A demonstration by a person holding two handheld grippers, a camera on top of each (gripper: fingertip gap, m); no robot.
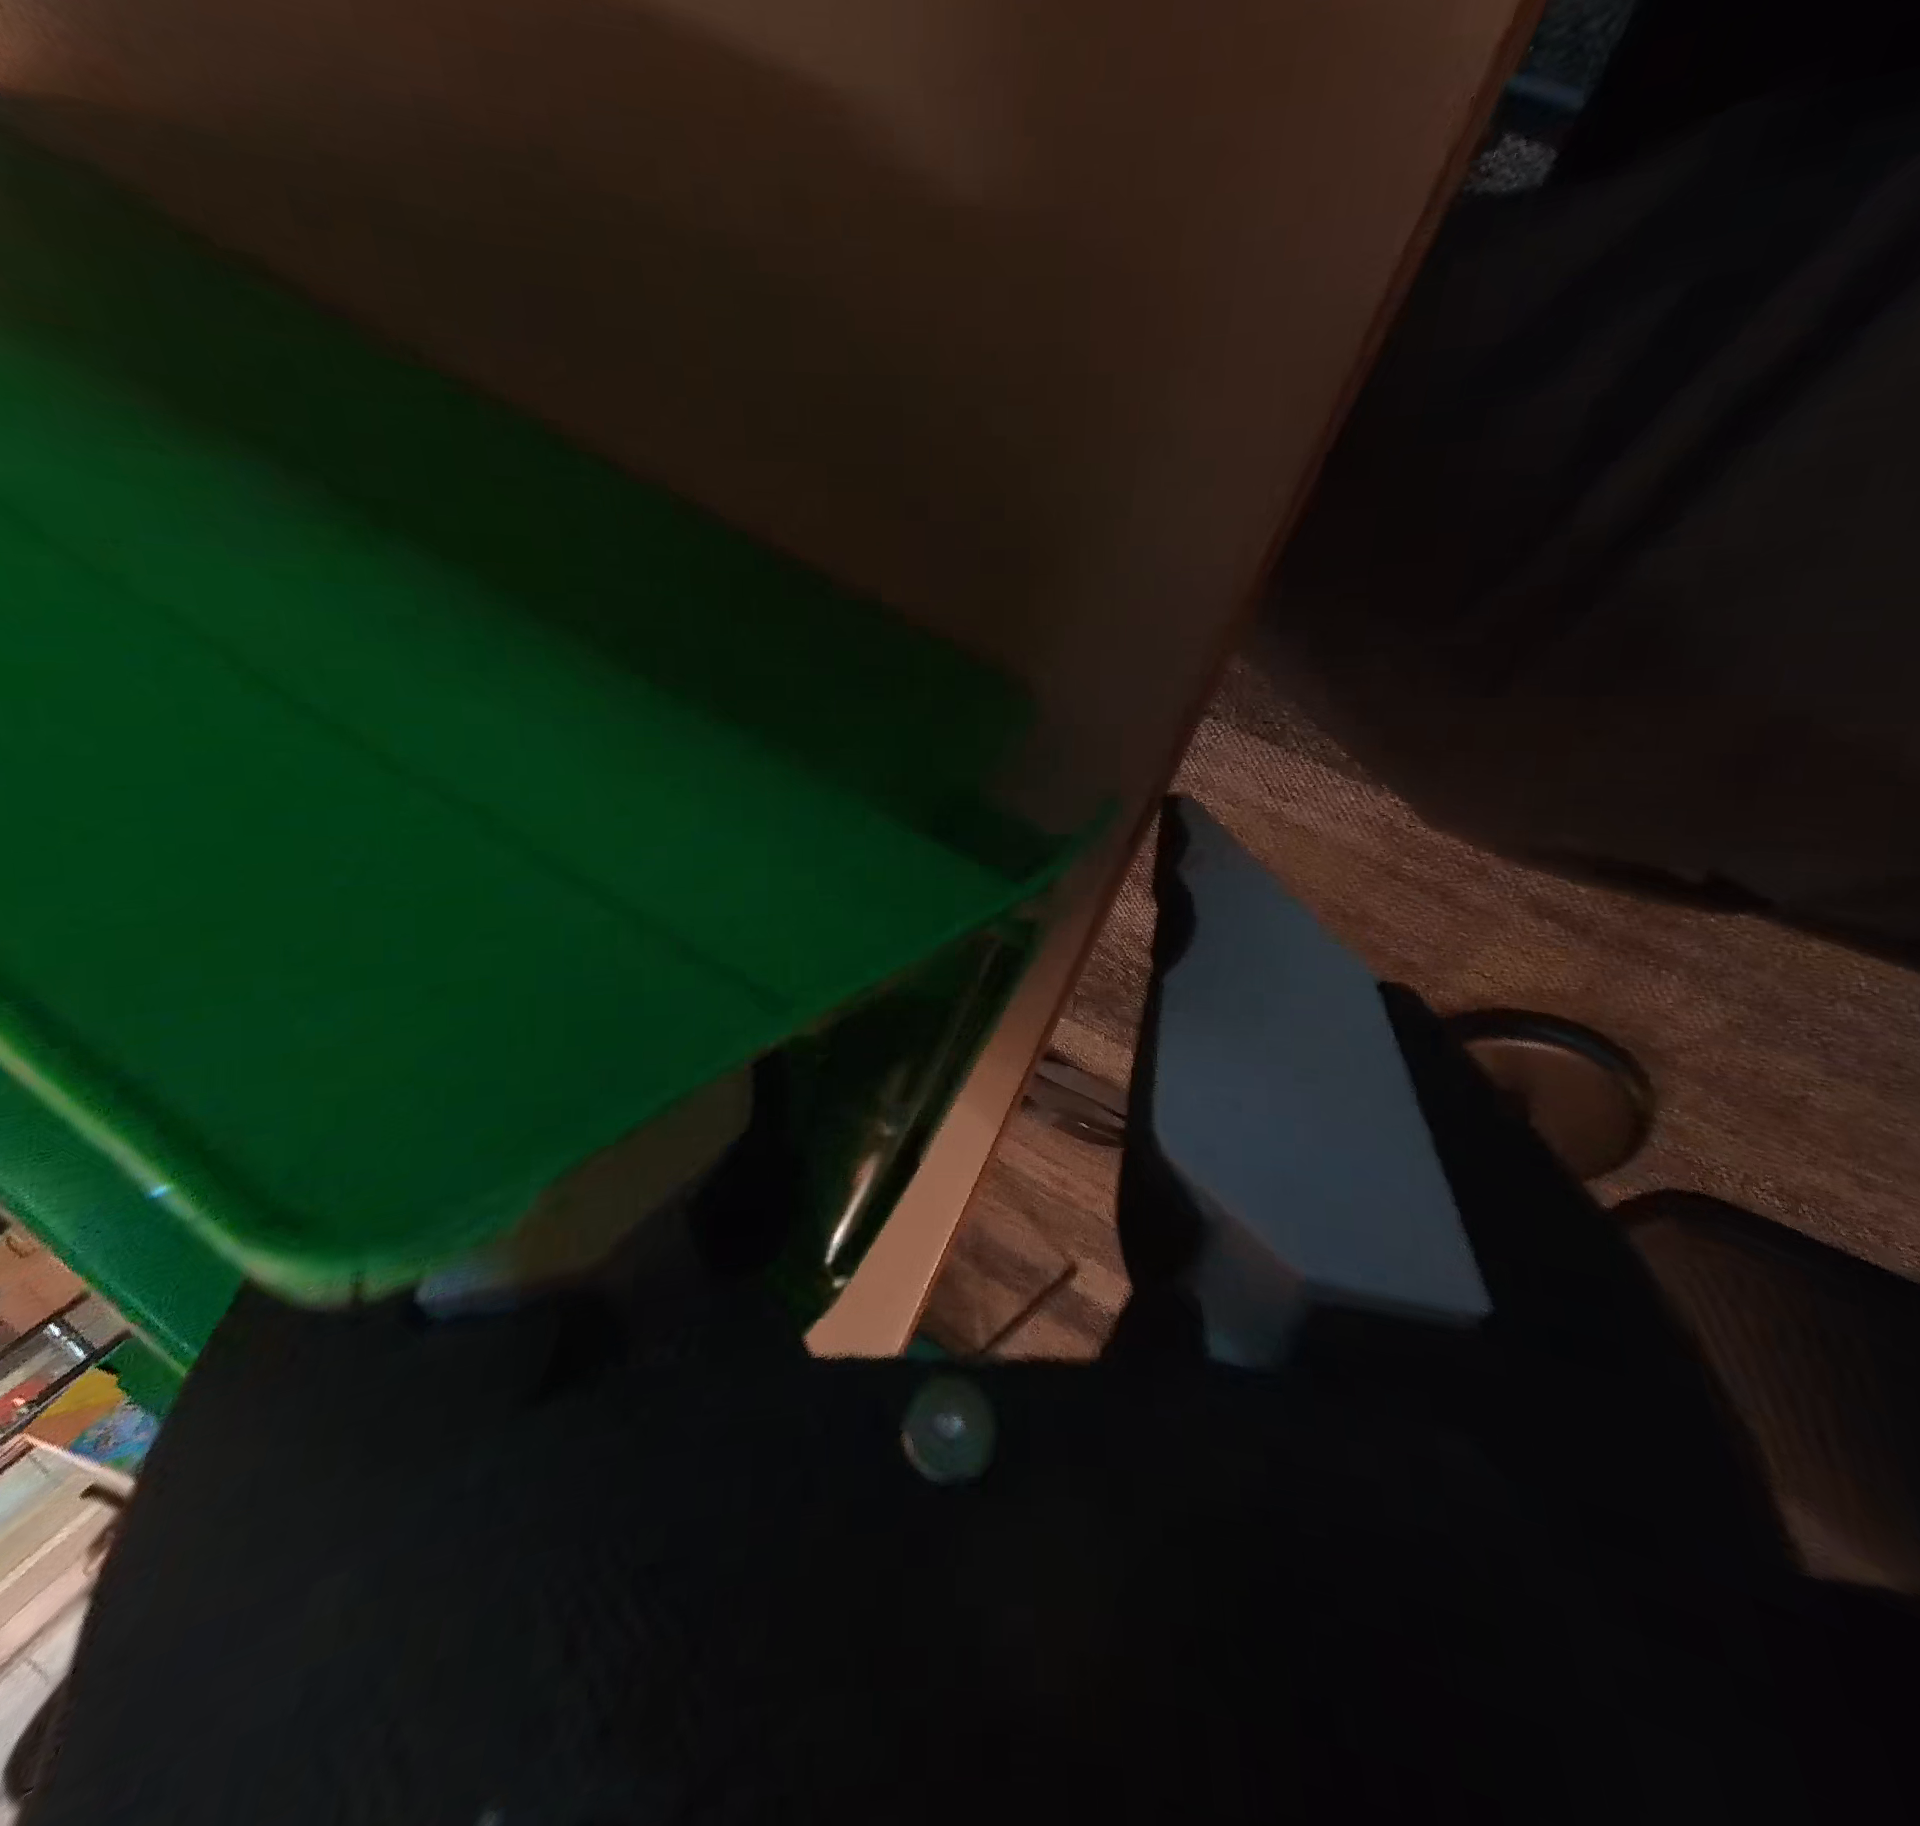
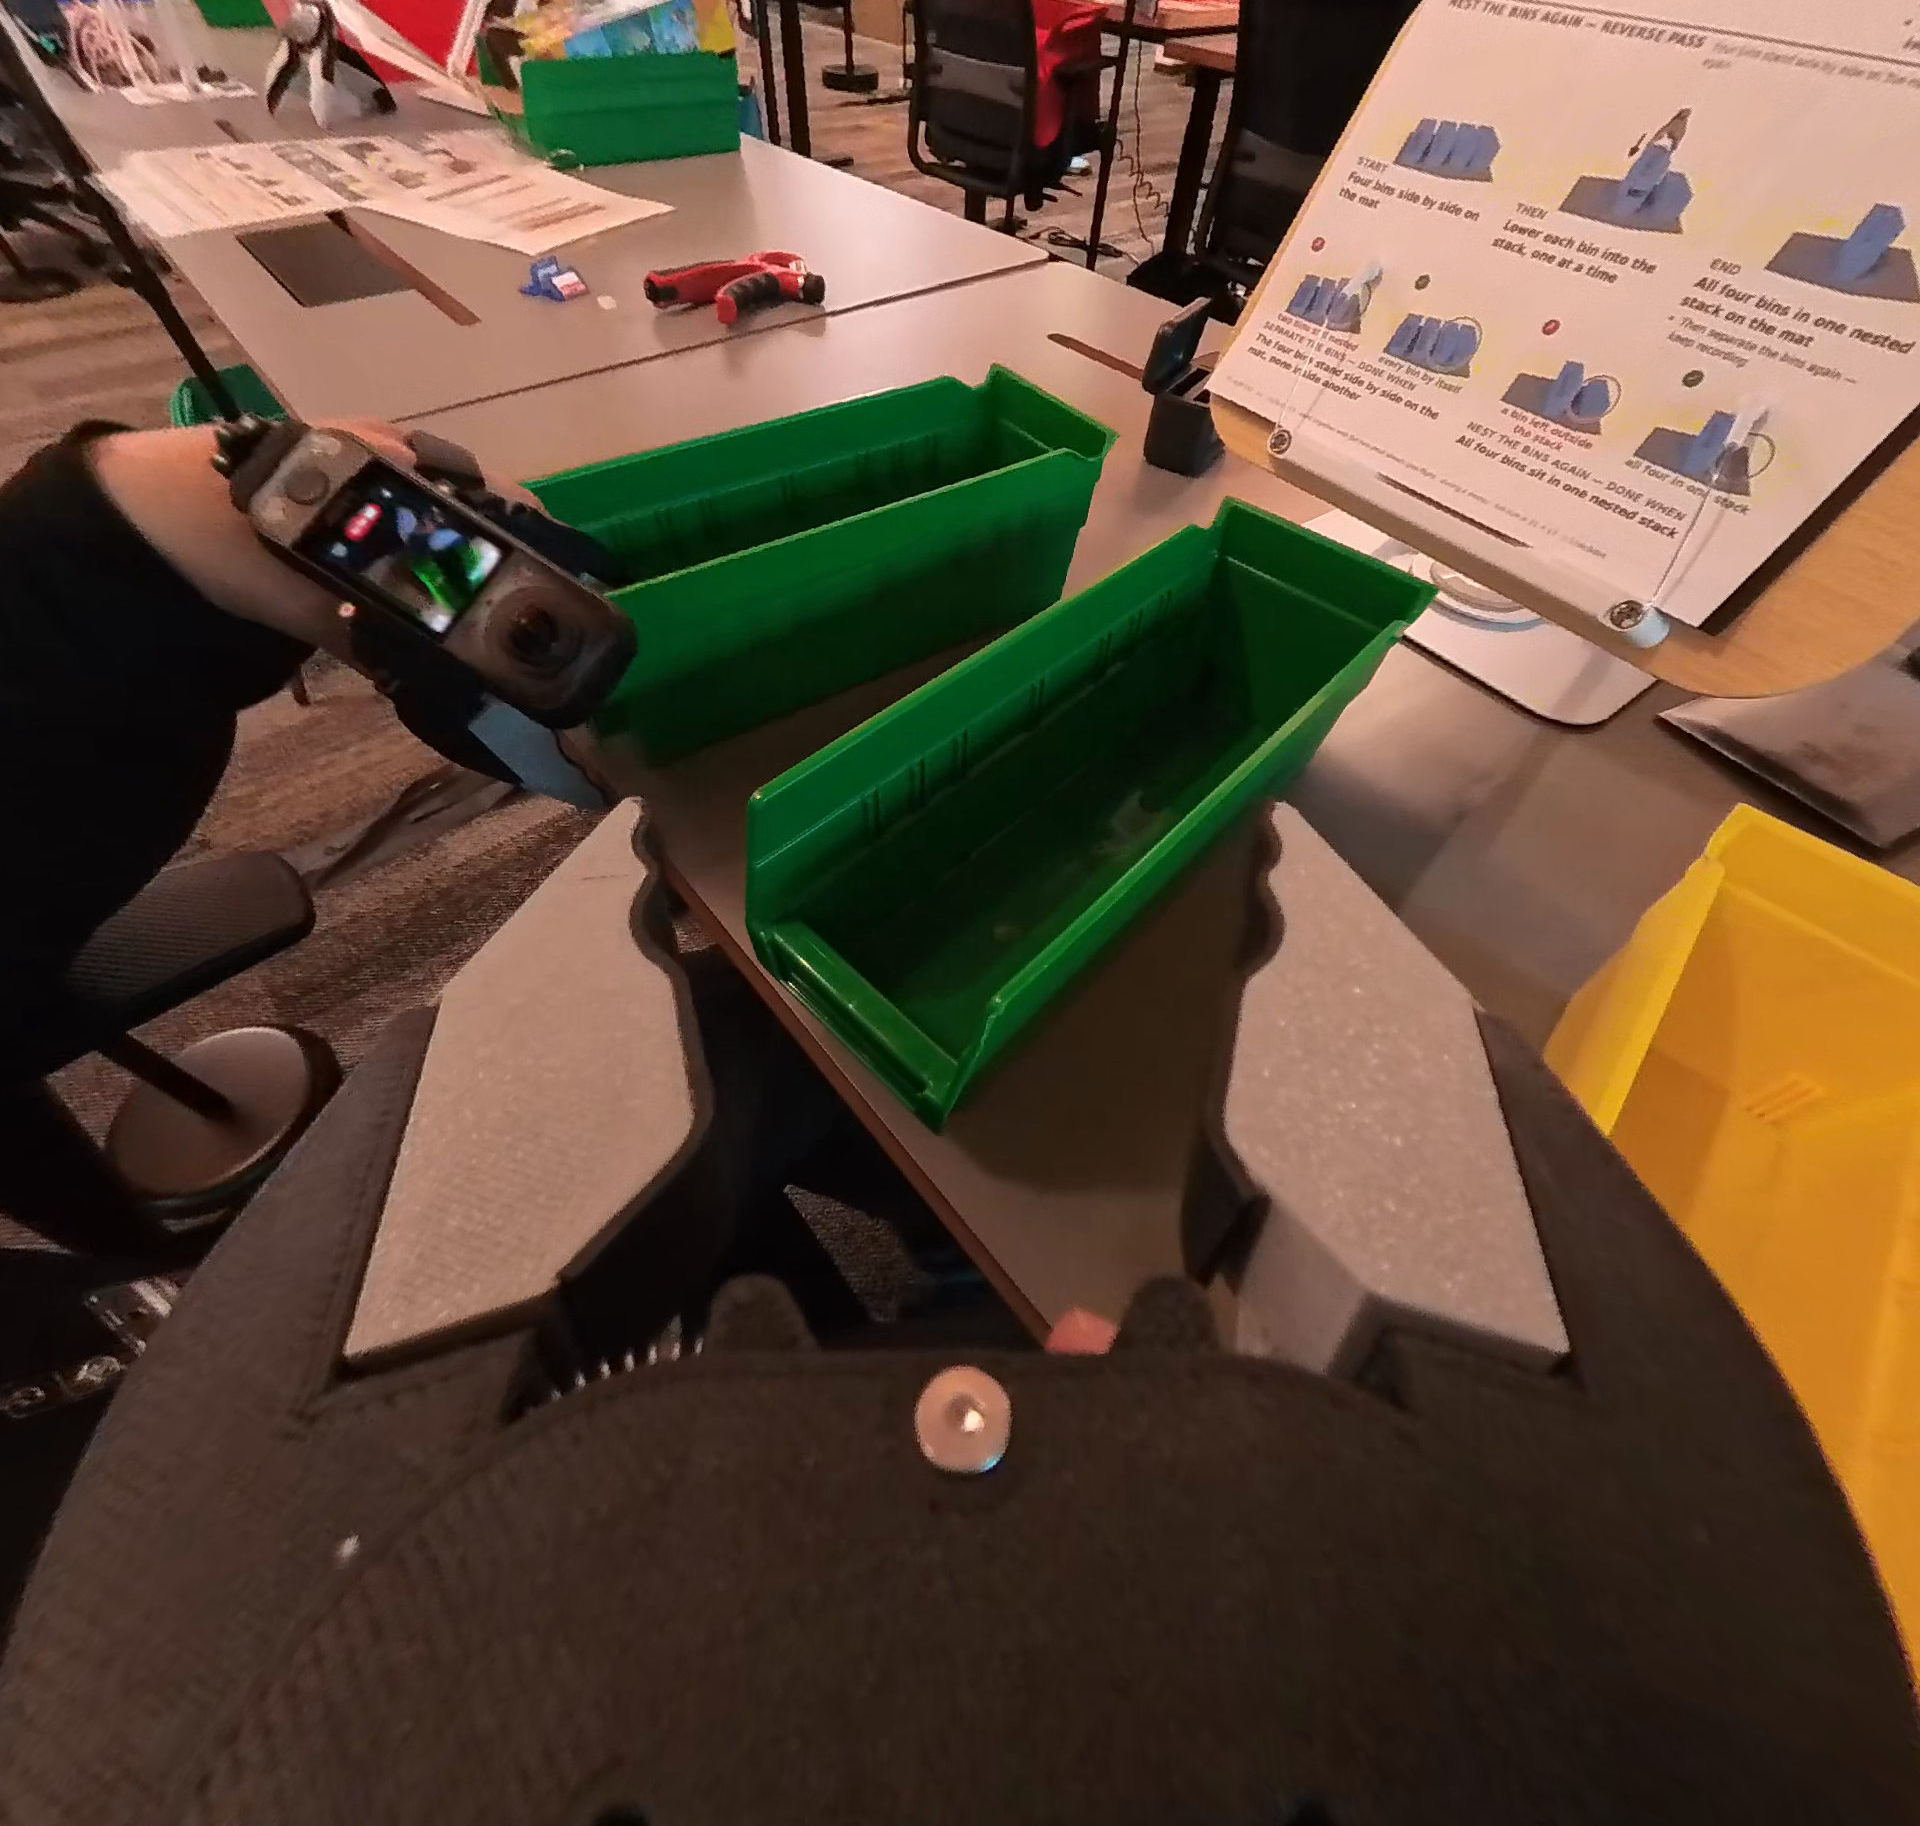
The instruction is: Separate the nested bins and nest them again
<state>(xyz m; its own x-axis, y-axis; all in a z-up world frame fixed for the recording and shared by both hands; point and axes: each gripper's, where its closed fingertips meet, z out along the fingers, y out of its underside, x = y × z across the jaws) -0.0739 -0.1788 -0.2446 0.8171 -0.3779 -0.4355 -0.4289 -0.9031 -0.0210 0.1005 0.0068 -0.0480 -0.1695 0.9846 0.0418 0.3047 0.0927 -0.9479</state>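
The left gripper (image 2: 540, 748) pinches the far bin (image 2: 831, 550) at the table (image 2: 935, 218) edge; a tug could drop it. The right gripper (image 2: 951, 903) hangs wide open near the single bin (image 2: 1039, 841).

We record: grey desks (image 2: 644, 322) set in rows, black mesh office chairs (image 2: 987, 62), patterned brown carpet (image 1: 1558, 945), and warm, dim indoor lighting.
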